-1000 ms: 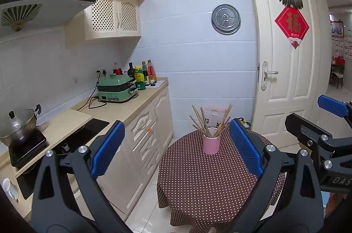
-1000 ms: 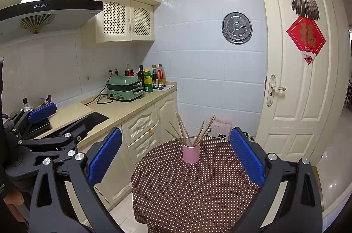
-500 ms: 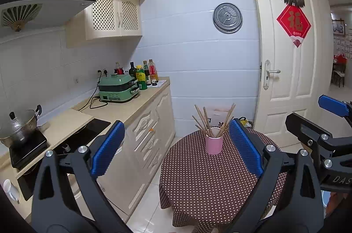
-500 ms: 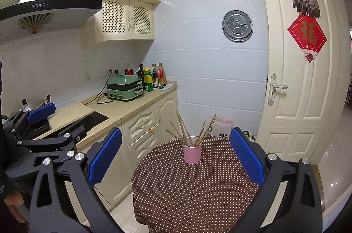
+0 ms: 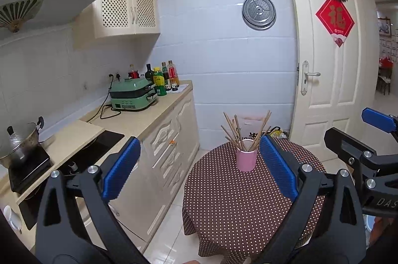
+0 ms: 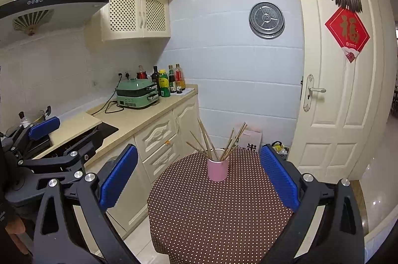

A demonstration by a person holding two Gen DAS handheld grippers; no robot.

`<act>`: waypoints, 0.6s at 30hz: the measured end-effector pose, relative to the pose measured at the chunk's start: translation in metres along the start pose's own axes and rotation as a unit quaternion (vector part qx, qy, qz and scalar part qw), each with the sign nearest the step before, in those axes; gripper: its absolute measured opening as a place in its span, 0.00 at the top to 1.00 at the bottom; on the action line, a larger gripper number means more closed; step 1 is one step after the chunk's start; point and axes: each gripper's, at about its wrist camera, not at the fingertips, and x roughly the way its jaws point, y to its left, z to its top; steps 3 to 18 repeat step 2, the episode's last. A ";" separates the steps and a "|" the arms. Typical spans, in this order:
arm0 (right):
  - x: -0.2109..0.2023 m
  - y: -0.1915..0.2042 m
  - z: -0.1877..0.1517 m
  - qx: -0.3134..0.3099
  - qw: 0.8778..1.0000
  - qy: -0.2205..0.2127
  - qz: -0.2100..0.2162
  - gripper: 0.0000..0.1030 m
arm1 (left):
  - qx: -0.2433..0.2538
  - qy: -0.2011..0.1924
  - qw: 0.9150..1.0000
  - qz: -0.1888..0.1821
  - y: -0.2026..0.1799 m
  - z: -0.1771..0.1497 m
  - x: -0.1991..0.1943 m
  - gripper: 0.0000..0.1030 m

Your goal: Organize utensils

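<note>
With both my left gripper (image 5: 199,159) and right gripper (image 6: 199,169) released and empty, I face the far pink cup (image 6: 218,168) whose chopsticks (image 6: 216,139) splay loosely, needing tidying.

Pink cup (image 6: 218,168), tan chopsticks (image 6: 206,139), brown white-dotted tablecloth (image 6: 219,214), seemingly mint-green cooker (image 6: 136,94).

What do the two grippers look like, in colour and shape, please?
Both look alike. The left gripper has a matte black, angular frame with silver bolts, and each of its fingers carries a ribbed blue pad. The right gripper has the same build; white letters "DAS" are printed on its body. No cables show.
</note>
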 end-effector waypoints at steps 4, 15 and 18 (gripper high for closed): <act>0.006 0.003 0.000 0.001 1.000 0.004 -0.004 0.08 | 0.001 0.006 1.000 -0.002 0.002 -0.002 0.008 0.08; 0.006 0.003 0.000 0.001 1.000 0.004 -0.004 0.08 | 0.001 0.006 1.000 -0.002 0.002 -0.002 0.008 0.08; 0.006 0.003 0.000 0.001 1.000 0.004 -0.004 0.08 | 0.001 0.006 1.000 -0.002 0.002 -0.002 0.008 0.08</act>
